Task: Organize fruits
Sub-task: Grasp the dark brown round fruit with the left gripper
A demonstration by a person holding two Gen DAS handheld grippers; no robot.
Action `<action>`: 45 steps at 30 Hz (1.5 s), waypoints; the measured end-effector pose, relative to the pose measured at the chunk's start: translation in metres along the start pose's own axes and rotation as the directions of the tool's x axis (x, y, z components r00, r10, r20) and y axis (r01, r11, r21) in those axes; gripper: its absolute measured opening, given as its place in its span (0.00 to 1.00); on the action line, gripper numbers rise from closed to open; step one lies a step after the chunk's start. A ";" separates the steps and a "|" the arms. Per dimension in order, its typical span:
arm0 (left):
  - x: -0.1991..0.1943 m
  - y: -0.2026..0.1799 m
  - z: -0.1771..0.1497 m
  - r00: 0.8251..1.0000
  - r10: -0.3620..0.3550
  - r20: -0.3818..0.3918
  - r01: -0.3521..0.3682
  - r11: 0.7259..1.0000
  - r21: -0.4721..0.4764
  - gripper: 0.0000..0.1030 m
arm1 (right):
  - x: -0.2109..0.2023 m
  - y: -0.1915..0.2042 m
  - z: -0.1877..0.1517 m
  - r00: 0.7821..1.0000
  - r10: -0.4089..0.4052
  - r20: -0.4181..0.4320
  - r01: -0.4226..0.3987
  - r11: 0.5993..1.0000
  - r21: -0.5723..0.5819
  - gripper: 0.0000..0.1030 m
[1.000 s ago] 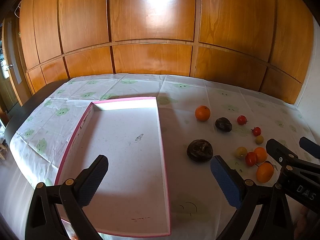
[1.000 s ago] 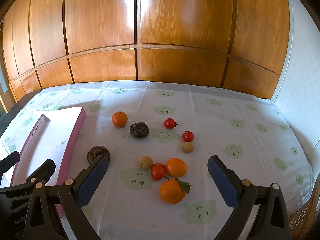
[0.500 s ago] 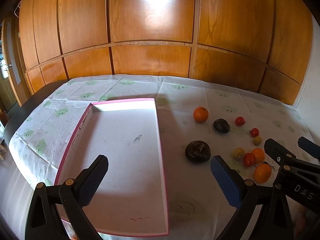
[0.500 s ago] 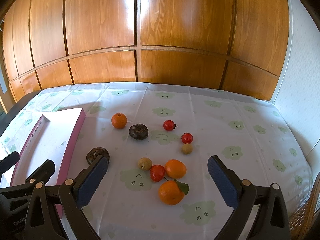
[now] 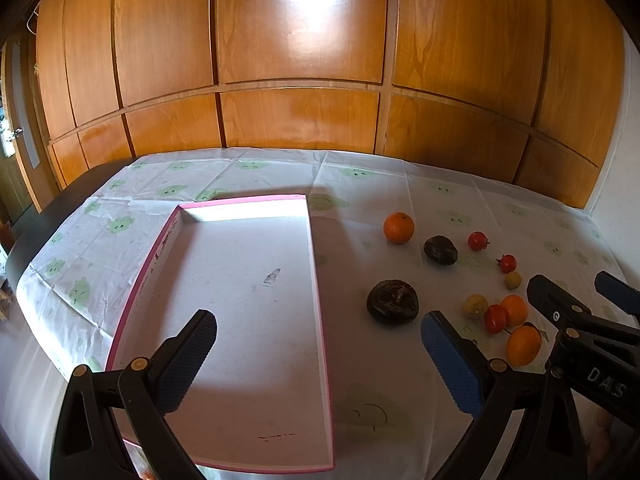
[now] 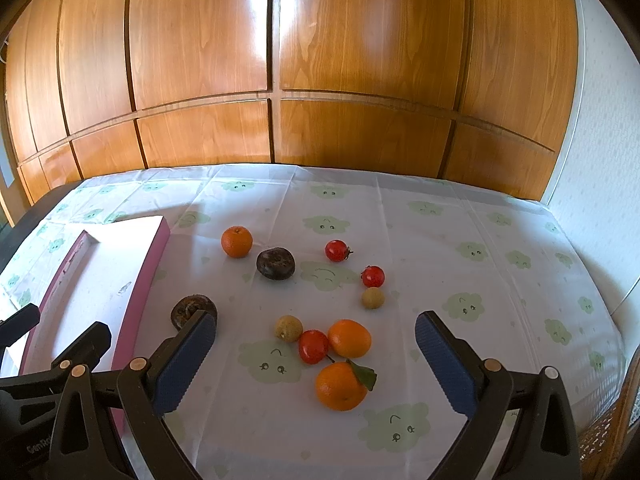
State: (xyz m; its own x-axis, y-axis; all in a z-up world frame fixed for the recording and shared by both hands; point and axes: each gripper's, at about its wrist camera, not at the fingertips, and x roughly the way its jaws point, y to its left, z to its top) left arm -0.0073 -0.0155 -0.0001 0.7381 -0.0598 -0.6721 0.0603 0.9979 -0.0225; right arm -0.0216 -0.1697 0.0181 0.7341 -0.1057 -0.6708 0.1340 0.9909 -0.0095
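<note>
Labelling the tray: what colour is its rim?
Pink rim, white inside; clearest in the left wrist view.

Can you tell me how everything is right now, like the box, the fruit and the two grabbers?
box: open, nothing inside
oranges: loose on the tablecloth, outside the box
tomatoes: loose on the cloth
dark fruits: on the cloth beside the box
left gripper: open, holding nothing
right gripper: open, holding nothing

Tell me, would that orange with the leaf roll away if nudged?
Probably: the orange with the leaf looks round and sits on a flat tablecloth. The leaf might slow it slightly. Its skin looks firm, so likely not fragile.
</note>
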 end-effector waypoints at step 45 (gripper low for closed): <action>0.121 -0.073 0.021 0.896 -0.150 -0.418 0.301 0.898 0.323 0.50 | 0.092 -0.141 0.049 0.867 0.434 -0.244 -0.396 0.898 0.190 0.53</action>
State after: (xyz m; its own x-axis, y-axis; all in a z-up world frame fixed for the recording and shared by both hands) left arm 0.0918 -0.0958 -0.0641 0.3718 -0.1933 -0.9080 0.4929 0.8700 0.0166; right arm 0.0599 -0.3231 -0.0062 0.5323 0.3588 -0.7667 -0.0443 0.9163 0.3980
